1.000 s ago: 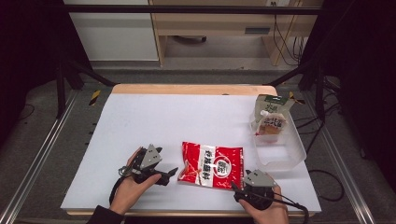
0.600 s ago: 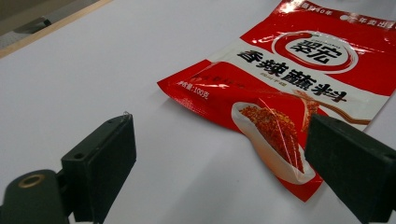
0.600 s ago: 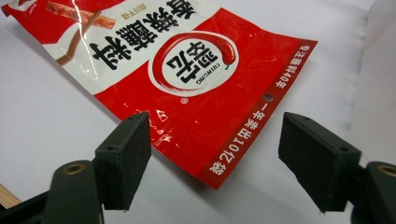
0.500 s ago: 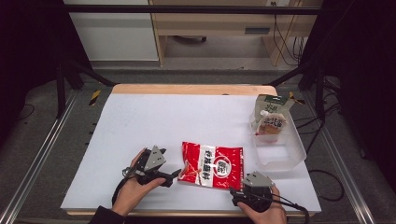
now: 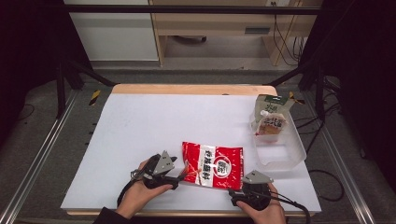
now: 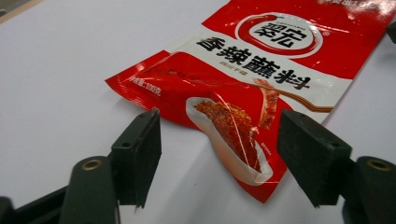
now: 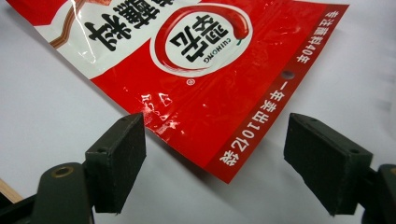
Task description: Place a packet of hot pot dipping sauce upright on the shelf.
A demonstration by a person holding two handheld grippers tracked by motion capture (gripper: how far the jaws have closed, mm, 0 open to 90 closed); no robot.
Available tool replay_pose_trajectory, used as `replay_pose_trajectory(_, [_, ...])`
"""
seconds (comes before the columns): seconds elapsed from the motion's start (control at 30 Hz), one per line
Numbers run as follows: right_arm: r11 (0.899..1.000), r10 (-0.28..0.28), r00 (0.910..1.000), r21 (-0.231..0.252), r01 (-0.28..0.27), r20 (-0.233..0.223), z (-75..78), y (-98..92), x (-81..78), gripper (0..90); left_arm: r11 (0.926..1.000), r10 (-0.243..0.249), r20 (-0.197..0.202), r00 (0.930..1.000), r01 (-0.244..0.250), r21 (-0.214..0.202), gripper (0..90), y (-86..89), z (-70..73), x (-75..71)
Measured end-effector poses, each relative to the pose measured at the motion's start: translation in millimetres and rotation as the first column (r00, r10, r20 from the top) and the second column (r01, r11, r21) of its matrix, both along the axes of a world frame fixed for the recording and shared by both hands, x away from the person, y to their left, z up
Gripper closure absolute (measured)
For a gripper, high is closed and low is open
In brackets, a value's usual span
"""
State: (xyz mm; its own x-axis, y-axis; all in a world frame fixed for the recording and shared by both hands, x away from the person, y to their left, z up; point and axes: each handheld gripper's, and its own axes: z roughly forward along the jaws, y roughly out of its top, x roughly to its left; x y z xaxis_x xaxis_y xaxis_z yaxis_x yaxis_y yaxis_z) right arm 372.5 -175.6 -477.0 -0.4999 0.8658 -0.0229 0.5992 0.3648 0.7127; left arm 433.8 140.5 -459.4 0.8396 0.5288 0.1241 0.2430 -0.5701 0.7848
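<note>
The red seasoning packet point(image 5: 213, 164) lies flat on the white worktop point(image 5: 154, 126) near your edge, between your two hands. In the high view, your left gripper point(image 5: 173, 179) sits just beside the packet's left end and your right gripper point(image 5: 243, 192) just beside its near right corner. Off to the right, well apart from the packet, a clear plastic bin point(image 5: 282, 151) holds an upright green-topped pouch point(image 5: 271, 119).

In the left gripper view, your fingers point(image 6: 140, 156) have just been closing but stand released, straddling the packet's lower corner point(image 6: 243, 140) without pressing on it. The film there is glossy and creased, and a corner lifts slightly off the worktop.

In the right gripper view, your fingers point(image 7: 119, 161) have just been opening and stand wide, released, with the packet's sealed edge and corner point(image 7: 233, 140) lying between them, untouched.

Expect the packet to handle as light, soft and floppy, with a slick film that could slide out of a shallow pinch. The flat sealed border is likely your best hold, since it is stiffer than the filled middle. Take it well in from the edge, and keep both corners level so the contents don't slump and fold the bag.
</note>
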Motion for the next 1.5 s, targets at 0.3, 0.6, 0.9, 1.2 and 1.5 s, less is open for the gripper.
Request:
replay_pose_trajectory(0.3, [1.0, 0.008, 0.9996, 0.005, -0.008, -0.027, -2.8, 1.0, 2.3, 21.6, 0.9985, -0.027, -0.03, 0.9992, 0.029, 0.046, 39.2, -5.9, -5.9, -0.8])
replay_pose_trajectory(0.6, [1.0, 0.005, 0.9991, 0.014, -0.004, -0.042, -3.3, 0.6, 2.9, 22.7, 0.9981, -0.035, -0.049, 0.9982, 0.037, 0.05, 44.8, -9.1, -9.6, 0.1])
replay_pose_trajectory(0.9, [1.0, 0.003, 0.9982, 0.025, -0.002, -0.06, -4.2, 0.9, 4.3, 23.7, 0.9983, -0.034, -0.058, 0.9977, 0.037, 0.045, 45.1, -8.1, -9.9, 0.9])
replay_pose_trajectory(1.2, [0.995, 0.0, 0.9995, 0.096, 0.003, -0.032, 1.0, -0.3, 3.5, 28.9, 0.9979, -0.045, -0.074, 0.9962, 0.048, 0.044, 45.0, -10.0, -11.8, 0.6])
replay_pose_trajectory(1.5, [0.991, 0.008, 0.9996, 0.137, -0.004, -0.027, 3.1, -0.5, 0.1, 35.3, 0.9972, -0.051, -0.085, 0.9951, 0.056, 0.049, 44.7, -11.6, -13.5, 0.5])
